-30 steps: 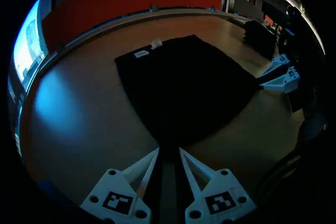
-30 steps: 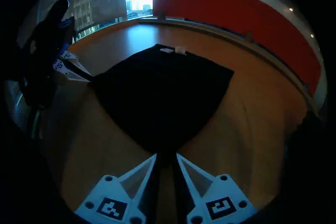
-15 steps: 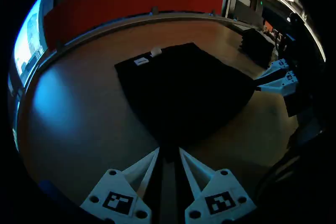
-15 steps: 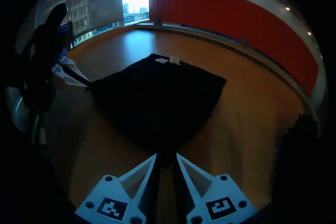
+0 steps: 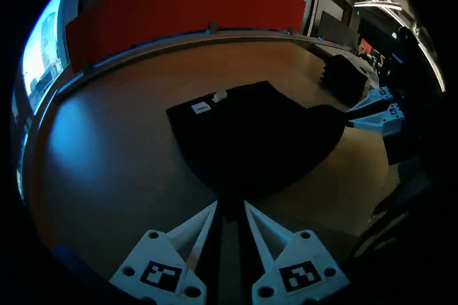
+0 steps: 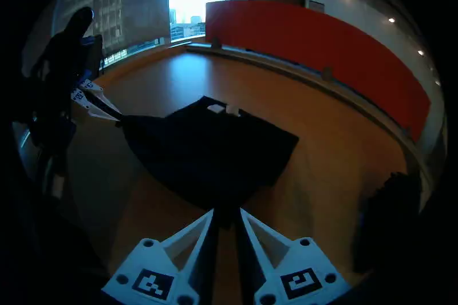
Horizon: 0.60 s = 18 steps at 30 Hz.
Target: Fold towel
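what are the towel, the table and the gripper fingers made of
Towel: soft, matte black cloth, going by how its lifted edge sags and creases.
Table: smooth wood or wood-look laminate; it is warm brown with a soft blue sheen from the window.
Fingers: hard and white, likely plastic, with crisp edges and matte faces.
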Available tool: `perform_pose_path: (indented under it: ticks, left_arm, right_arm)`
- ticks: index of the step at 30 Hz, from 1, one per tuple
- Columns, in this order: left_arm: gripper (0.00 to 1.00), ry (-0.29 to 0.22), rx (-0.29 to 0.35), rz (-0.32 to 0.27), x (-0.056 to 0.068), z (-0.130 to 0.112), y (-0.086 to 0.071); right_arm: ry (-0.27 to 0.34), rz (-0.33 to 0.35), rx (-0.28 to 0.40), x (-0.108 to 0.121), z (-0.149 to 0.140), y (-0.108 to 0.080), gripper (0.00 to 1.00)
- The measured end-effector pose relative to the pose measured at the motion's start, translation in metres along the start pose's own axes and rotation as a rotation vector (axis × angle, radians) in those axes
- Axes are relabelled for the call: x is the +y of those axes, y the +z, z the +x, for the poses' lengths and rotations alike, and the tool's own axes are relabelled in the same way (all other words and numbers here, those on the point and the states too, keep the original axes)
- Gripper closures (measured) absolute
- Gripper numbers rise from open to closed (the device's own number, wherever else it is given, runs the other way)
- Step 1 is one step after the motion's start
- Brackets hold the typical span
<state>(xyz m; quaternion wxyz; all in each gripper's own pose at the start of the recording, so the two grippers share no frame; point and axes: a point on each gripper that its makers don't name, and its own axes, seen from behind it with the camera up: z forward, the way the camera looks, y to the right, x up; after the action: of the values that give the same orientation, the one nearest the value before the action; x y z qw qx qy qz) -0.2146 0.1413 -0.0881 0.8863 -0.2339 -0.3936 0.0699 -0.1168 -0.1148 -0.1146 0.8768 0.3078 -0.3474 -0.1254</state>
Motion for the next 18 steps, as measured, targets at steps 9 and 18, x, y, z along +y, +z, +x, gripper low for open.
perform_pose_path:
  ticks: [9, 18]
  left_arm:
    - [0.83, -0.027, 0.007, -0.013, 0.008, 0.008, -0.022]
    - [0.83, -0.037, 0.013, -0.026, 0.014, 0.017, -0.038]
  right_arm:
    - [-0.010, -0.002, 0.017, 0.000, 0.016, -0.023, 0.82]
    - [-0.026, 0.004, 0.013, -0.002, 0.021, -0.039, 0.82]
